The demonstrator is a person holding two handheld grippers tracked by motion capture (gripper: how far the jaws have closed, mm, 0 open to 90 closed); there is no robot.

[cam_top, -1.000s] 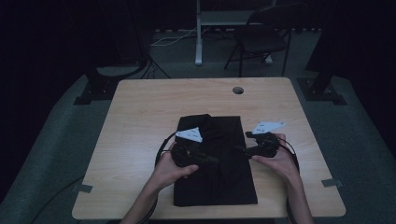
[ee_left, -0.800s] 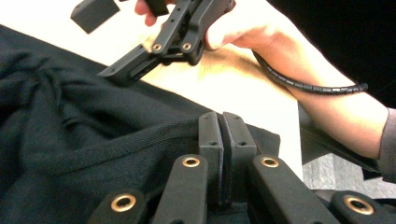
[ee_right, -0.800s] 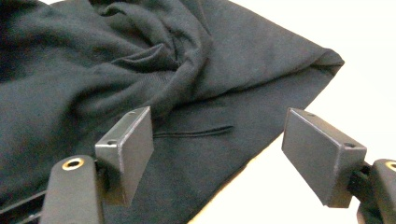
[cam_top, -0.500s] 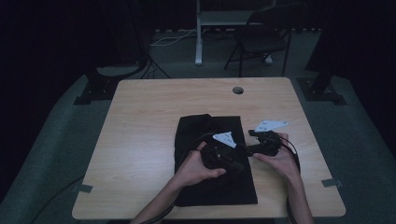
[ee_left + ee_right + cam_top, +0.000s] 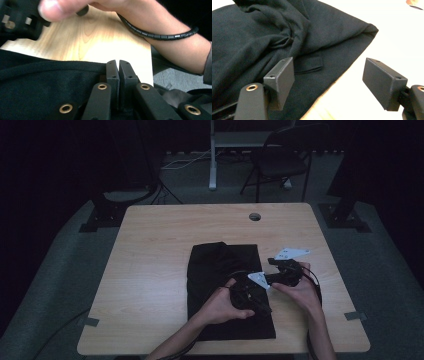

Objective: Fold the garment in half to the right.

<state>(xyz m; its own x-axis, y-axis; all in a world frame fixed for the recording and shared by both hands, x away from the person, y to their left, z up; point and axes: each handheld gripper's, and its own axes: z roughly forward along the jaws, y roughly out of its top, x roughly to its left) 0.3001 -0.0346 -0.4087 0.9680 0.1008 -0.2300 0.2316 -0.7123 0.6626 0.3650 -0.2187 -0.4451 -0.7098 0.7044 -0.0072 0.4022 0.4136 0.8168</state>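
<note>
The left half of the table [image 5: 145, 270] lay bare and open to passage. On the right, both grippers crowded together over the black cloth [image 5: 215, 265], leaving little room between them.

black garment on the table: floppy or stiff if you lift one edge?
Likely floppy: the garment bunches into soft folds near its top. Probably light, since it lies flat and thin on the table. A pinched edge would likely drape and drag the rest along.

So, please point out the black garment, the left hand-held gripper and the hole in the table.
black garment [image 5: 210, 270], high view, flat bare cloth.
left hand-held gripper [image 5: 118, 67], left gripper view, shut jaw tips.
table hole [image 5: 255, 216], high view, its centre.
</note>
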